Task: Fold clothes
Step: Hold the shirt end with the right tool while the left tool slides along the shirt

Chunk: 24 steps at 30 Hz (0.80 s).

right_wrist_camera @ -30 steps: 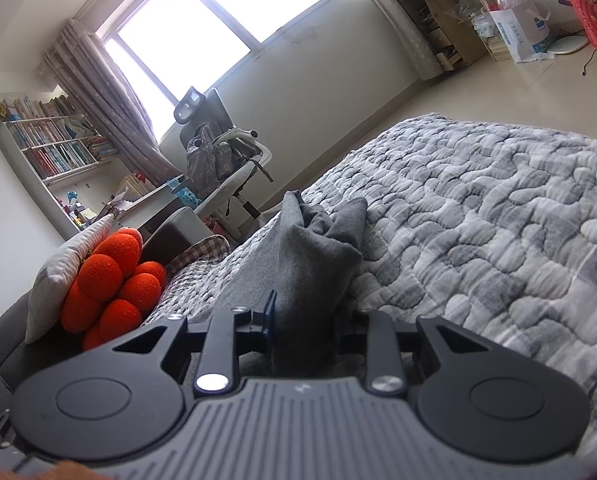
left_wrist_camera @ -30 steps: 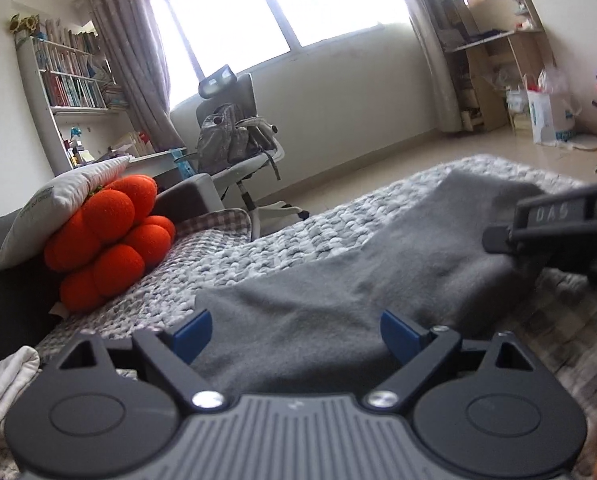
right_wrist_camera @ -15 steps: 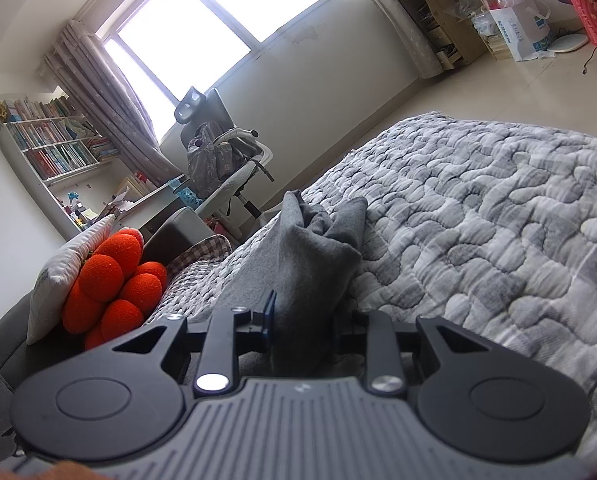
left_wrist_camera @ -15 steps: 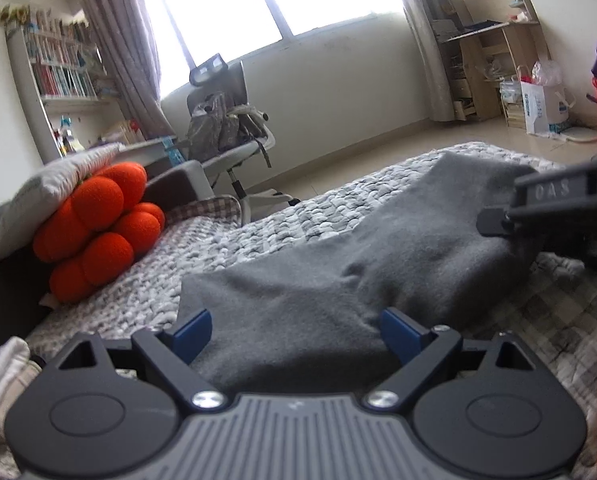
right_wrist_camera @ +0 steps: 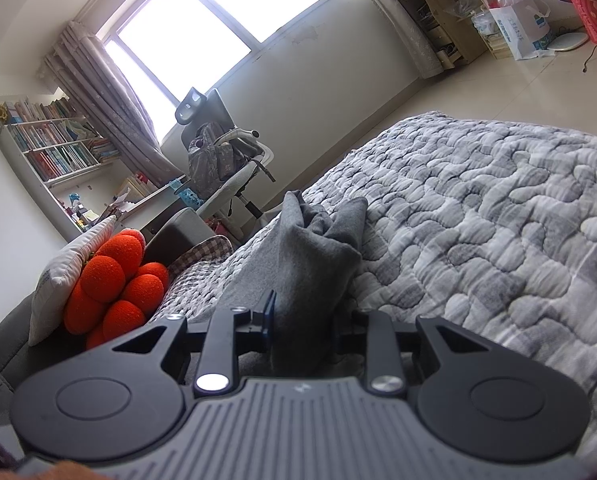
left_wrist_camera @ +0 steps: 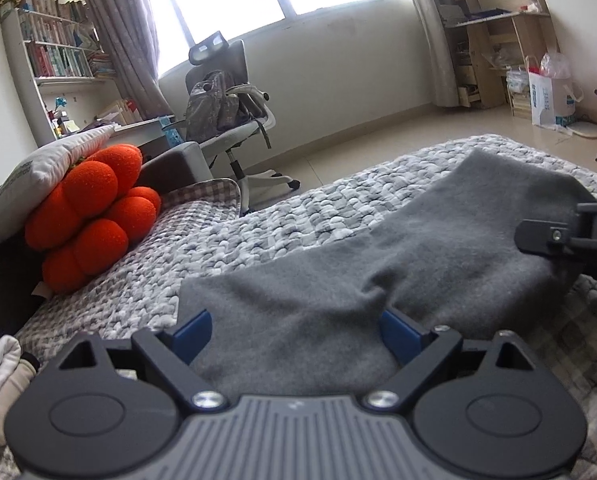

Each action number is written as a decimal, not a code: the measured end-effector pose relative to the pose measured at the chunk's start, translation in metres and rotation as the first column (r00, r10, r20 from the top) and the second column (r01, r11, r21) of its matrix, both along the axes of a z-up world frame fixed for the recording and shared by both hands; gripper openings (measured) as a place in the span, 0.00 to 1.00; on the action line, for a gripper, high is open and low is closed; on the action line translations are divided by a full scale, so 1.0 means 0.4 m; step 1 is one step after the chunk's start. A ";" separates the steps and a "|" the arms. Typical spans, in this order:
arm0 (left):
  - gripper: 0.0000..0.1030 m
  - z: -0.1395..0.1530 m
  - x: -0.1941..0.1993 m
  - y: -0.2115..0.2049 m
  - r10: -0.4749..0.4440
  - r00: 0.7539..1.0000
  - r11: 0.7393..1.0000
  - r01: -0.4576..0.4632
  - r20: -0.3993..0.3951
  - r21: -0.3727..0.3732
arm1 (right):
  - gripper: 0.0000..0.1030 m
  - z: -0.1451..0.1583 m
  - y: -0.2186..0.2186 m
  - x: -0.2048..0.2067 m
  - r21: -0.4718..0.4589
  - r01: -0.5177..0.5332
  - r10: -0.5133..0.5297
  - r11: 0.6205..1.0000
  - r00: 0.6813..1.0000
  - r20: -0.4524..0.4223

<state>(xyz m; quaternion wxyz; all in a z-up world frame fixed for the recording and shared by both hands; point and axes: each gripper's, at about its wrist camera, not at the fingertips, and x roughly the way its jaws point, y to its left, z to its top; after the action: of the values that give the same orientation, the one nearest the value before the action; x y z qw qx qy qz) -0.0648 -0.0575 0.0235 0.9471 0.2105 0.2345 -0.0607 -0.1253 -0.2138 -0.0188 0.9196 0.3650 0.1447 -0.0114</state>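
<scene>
Two grippers share one grey garment (left_wrist_camera: 438, 248) here, and its long axis runs straight from one to the other across the quilted bed (right_wrist_camera: 498, 208). The left gripper (left_wrist_camera: 294, 328) has its jaws spread wide, blue pads either side of the near edge, with the cloth lying flat between and ahead of them, nothing pinched. The right gripper (right_wrist_camera: 304, 316) has its jaws clamped on the other end, so that end bunches up and stands off the bed. From the left wrist view the right one sits off to the far right end. So the free end is nearer the left hand, and that's the side any fold hinges on
</scene>
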 end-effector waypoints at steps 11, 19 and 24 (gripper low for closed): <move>0.95 0.022 0.082 -0.011 -0.003 0.994 1.000 0.004 -0.113 0.003 | 0.27 0.000 -0.003 -0.002 0.011 -0.003 0.003 1.000 1.000 0.005; 0.95 0.026 0.139 -0.030 0.015 0.988 1.000 -0.014 -0.153 0.009 | 0.26 -0.002 -0.008 -0.005 0.018 -0.006 0.006 1.000 1.000 0.008; 0.95 0.020 0.166 -0.031 0.036 0.987 0.999 -0.034 -0.155 0.015 | 0.26 -0.002 -0.009 -0.005 0.020 -0.007 0.007 1.000 1.000 0.010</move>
<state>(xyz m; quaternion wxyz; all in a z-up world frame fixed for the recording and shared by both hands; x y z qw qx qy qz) 0.0015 -0.0698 0.0314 0.9256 0.2066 0.3116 -0.0588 -0.1272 -0.2174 -0.0198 0.9166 0.3738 0.1417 -0.0051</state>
